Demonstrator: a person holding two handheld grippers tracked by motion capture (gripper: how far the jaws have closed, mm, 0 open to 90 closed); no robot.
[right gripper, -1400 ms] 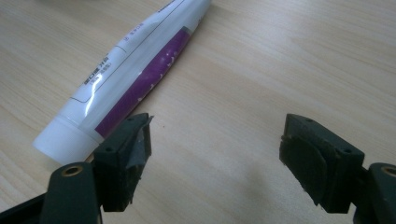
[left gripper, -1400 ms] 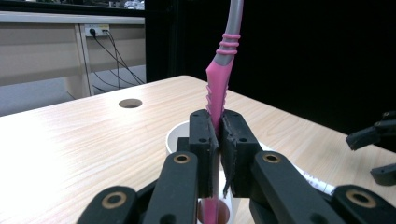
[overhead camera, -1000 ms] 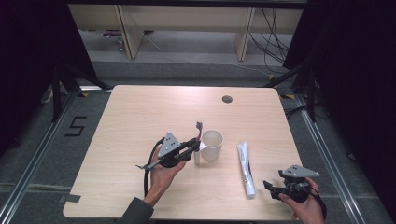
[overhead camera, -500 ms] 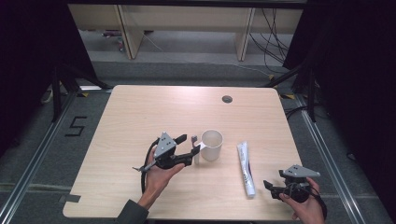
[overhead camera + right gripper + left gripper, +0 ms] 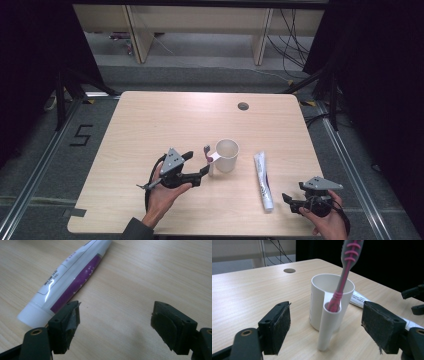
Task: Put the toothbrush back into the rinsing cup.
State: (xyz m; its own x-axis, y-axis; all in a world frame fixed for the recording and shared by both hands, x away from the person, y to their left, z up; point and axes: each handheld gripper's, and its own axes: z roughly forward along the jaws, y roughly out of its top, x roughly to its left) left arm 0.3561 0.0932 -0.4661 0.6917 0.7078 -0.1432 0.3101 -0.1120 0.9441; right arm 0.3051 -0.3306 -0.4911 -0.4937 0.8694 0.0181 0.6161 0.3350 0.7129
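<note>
1. Near the desk's (image 5: 150,115) front edge, left of centre: left gripper (image 5: 197,164), fingers apart and just opened, nothing between them. Best practice: back straight off without nudging the toothbrush (image 5: 207,151).
2. Centre: the toothbrush stands in the side tube of the white cup (image 5: 226,155). The left gripper view shows its handle seated in the tube (image 5: 329,322); the high view blurs this.
3. Front right corner: right gripper (image 5: 292,200), fingers apart and empty, beside the toothpaste tube (image 5: 263,180); the right gripper view shows the cap (image 5: 28,315).
</note>
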